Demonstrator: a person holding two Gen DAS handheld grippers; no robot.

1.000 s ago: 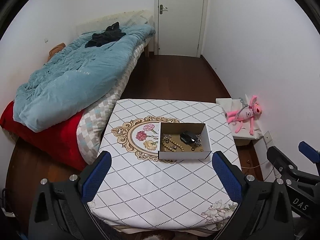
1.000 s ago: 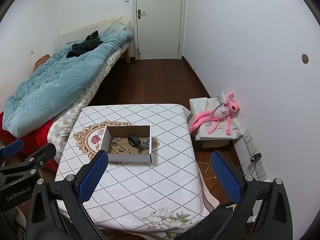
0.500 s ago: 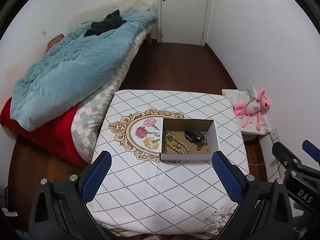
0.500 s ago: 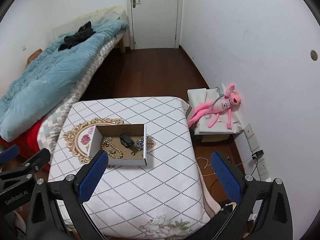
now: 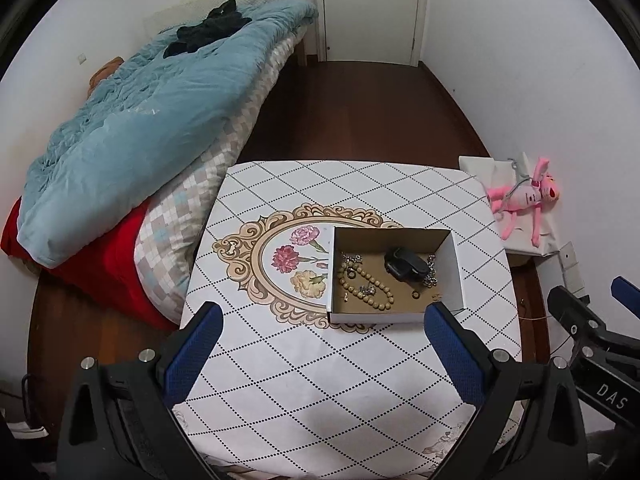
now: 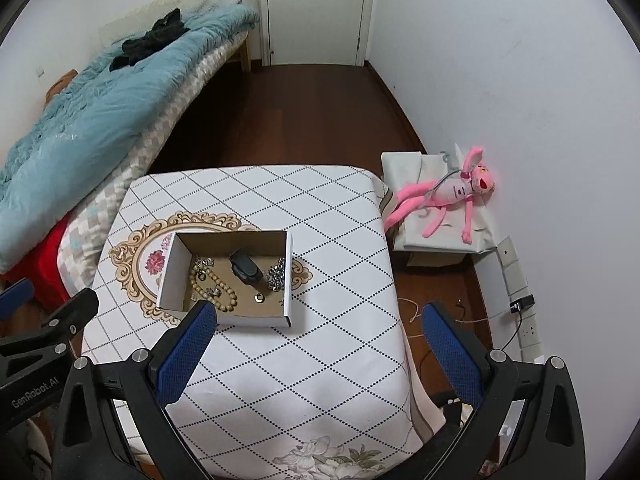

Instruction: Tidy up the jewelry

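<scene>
A shallow white cardboard box (image 5: 456,276) (image 6: 170,272) sits on a small table with a diamond-patterned cloth (image 5: 320,380) (image 6: 320,340). In the box lie a wooden bead bracelet (image 5: 370,290) (image 6: 218,290), a black watch (image 5: 404,266) (image 6: 246,268), a silver chain (image 5: 430,274) (image 6: 276,274) and small rings. My left gripper (image 5: 320,344) is open and empty, above the table just short of the box. My right gripper (image 6: 316,340) is open and empty, above the table to the right of the box.
A bed with a blue duvet (image 5: 140,128) and red blanket (image 5: 100,264) stands against the table's left side. A pink plush toy (image 6: 448,196) lies on a low white box by the right wall. Dark wooden floor (image 5: 360,112) leads to a door.
Both grippers have moved forward and down toward the table; the box looks larger and nearer. Both stay open and empty.
</scene>
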